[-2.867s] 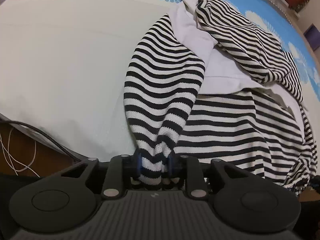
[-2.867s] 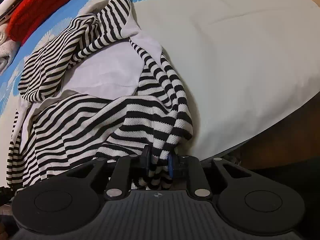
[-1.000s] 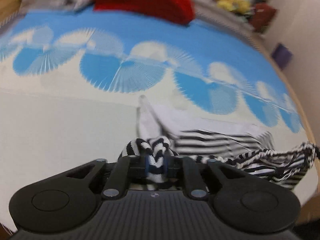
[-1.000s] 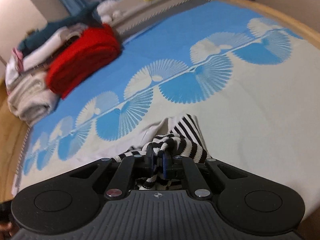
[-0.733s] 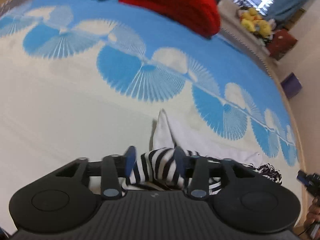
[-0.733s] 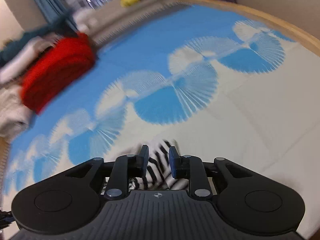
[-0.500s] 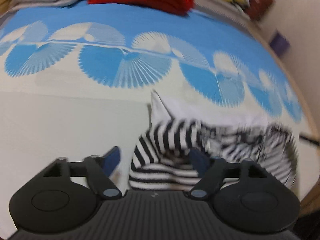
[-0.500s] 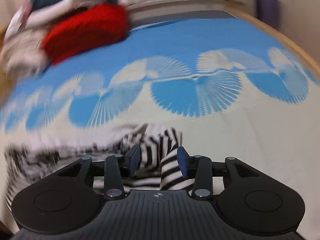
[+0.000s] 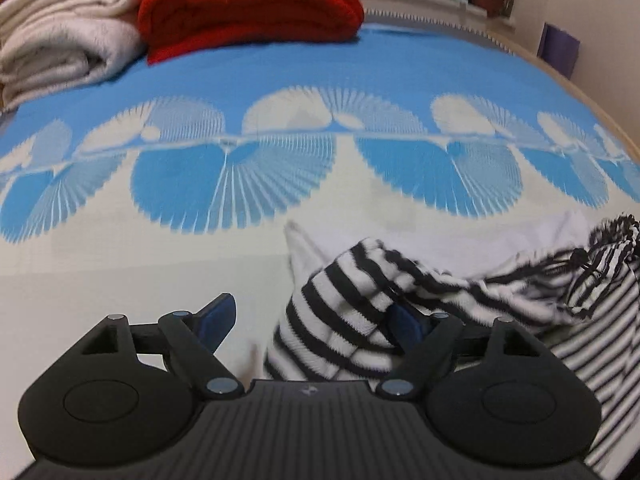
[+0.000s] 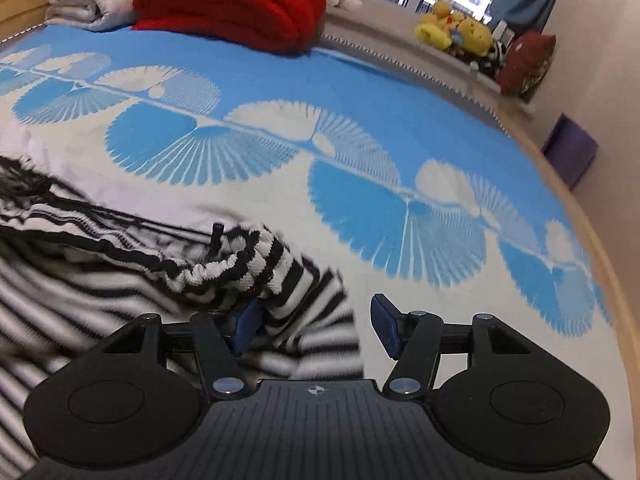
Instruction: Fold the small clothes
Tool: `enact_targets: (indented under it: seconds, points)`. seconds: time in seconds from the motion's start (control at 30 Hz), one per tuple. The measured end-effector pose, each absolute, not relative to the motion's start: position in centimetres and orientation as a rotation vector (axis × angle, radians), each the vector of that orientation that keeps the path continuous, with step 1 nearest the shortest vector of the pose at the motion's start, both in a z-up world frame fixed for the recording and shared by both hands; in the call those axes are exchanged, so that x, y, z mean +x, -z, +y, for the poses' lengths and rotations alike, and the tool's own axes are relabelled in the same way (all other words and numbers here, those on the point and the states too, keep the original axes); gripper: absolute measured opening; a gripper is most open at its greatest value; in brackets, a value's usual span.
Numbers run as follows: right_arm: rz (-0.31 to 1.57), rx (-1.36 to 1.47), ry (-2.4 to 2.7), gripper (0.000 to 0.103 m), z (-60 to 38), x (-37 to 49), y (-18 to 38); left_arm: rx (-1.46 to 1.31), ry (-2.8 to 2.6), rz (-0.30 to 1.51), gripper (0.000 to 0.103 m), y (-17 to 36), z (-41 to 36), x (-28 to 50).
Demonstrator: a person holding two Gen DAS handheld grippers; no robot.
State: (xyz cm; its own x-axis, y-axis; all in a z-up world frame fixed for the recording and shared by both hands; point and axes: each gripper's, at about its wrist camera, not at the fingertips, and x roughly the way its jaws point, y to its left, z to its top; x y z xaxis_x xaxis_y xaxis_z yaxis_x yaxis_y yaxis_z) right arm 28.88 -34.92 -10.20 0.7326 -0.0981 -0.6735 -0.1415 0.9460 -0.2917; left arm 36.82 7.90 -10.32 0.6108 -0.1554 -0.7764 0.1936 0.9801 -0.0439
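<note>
On the blue-and-cream bedspread [image 9: 280, 80], the striped garment [image 9: 344, 320] now lies folded over and released — the left gripper [image 9: 308, 320] and right gripper [image 10: 316, 324] have just been opening, fabric slack between spread jaws — so this fold looks finished.

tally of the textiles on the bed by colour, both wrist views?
Black-and-white striped knit garment: 1
Red folded knit blanket: 1
Cream folded fleece blanket: 1
Blue-and-white fan-print bedspread: 1
Total: 4
</note>
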Motion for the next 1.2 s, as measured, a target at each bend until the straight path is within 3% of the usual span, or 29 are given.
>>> enact_targets:
  seconds: [0.07,0.1,0.13,0.17,0.2,0.23,0.27,0.37,0.47,0.67,0.77,0.8,0.83,0.93,1.0,1.2]
  points:
    - [0.735,-0.322,-0.028,0.058,-35.0,30.0,10.1,0.023,0.229,0.899,0.071,10.5,7.8,37.8]
    - [0.731,-0.304,-0.036,0.055,-35.2,30.6,10.1,0.015,0.252,0.910,0.054,10.8,7.8,38.3]
    - [0.730,-0.282,-0.050,0.047,-35.3,31.1,10.1,0.015,0.271,0.920,0.027,11.1,7.7,38.8]
    - [0.733,-0.264,-0.067,0.036,-35.4,31.7,10.2,0.018,0.291,0.929,0.012,11.3,7.7,39.2]
    - [0.737,-0.250,-0.083,0.027,-35.4,32.3,10.2,0.008,0.305,0.926,0.004,11.2,7.8,39.6]
    - [0.737,-0.240,-0.095,0.005,-35.4,32.8,10.3,-0.012,0.300,0.904,0.004,11.0,8.1,39.8]
    - [0.729,-0.221,-0.101,0.003,-35.5,33.3,10.2,-0.053,0.283,0.866,0.004,10.3,8.8,40.1]
    - [0.593,-0.070,-0.060,0.003,-36.5,34.2,7.8,-0.248,0.201,0.726,0.004,8.3,11.7,41.0]
    - [0.475,0.051,-0.011,0.003,-37.1,35.4,6.1,-0.249,0.153,0.675,0.004,8.0,11.3,42.3]
    - [0.654,-0.023,0.078,0.003,-34.7,40.3,10.4,-0.170,0.070,0.871,0.005,12.6,9.1,46.3]
    - [0.871,-0.072,0.124,0.004,-34.3,42.4,14.0,-0.168,0.104,0.995,0.022,14.9,8.8,46.9]
    - [0.917,-0.066,0.136,0.004,-34.4,42.5,14.8,-0.164,0.112,1.043,0.043,15.4,8.6,47.0]
    - [0.910,-0.062,0.145,0.009,-34.6,42.3,14.7,-0.163,0.117,1.054,0.050,15.4,8.7,46.8]
    - [0.873,0.007,0.164,0.024,-35.8,41.4,12.4,-0.190,0.119,0.994,0.055,13.4,10.1,45.4]
    - [0.832,0.099,0.159,0.028,-37.5,39.7,10.4,-0.304,0.129,0.965,0.067,11.5,11.9,43.9]
    - [0.847,0.270,0.112,0.041,-42.2,33.3,5.6,-0.478,0.139,1.009,0.068,6.8,15.9,39.2]
